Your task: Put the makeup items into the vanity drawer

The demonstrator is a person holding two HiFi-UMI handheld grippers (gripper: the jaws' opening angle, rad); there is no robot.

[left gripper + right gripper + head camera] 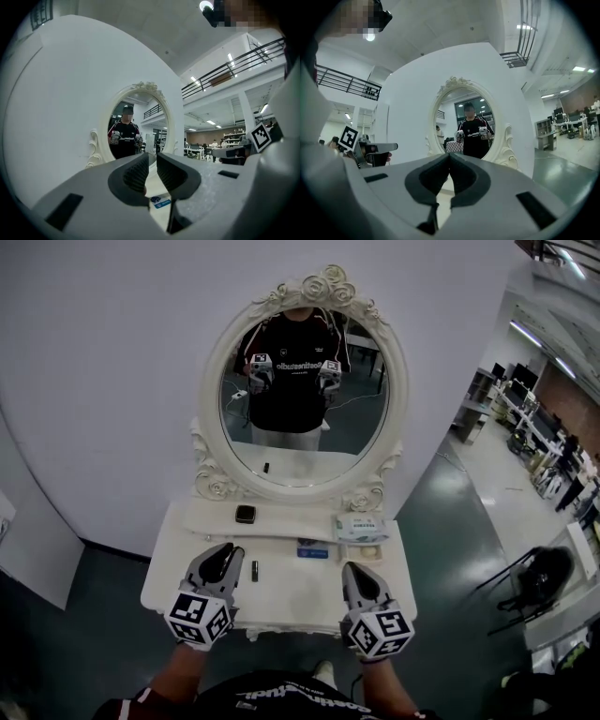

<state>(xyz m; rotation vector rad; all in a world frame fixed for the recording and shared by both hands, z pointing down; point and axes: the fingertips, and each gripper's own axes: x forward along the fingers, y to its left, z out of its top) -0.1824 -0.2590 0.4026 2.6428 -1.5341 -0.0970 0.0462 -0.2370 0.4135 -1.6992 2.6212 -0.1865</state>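
My left gripper point(228, 555), fingers barely parted and empty, hovers beside the dark tube point(254, 570) below the mirror point(300, 463) for pickup, while the right gripper point(354, 574) keeps its fingers closed.

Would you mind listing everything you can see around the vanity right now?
vanity table: one, white, against the pale wall
mirror: one, oval with a white ornate frame, standing on the vanity table
compact: one, dark, on the raised shelf under the mirror
small tube: one, dark, on the tabletop just right of the left gripper
packet: one, blue, mid tabletop
wipes pack: one, pale, right end of the shelf
bag-like thing: one, black, on the floor far right
left gripper: one, grey, over the table's left front, jaws slightly apart, nothing between
right gripper: one, grey, over the right front, jaws together, empty
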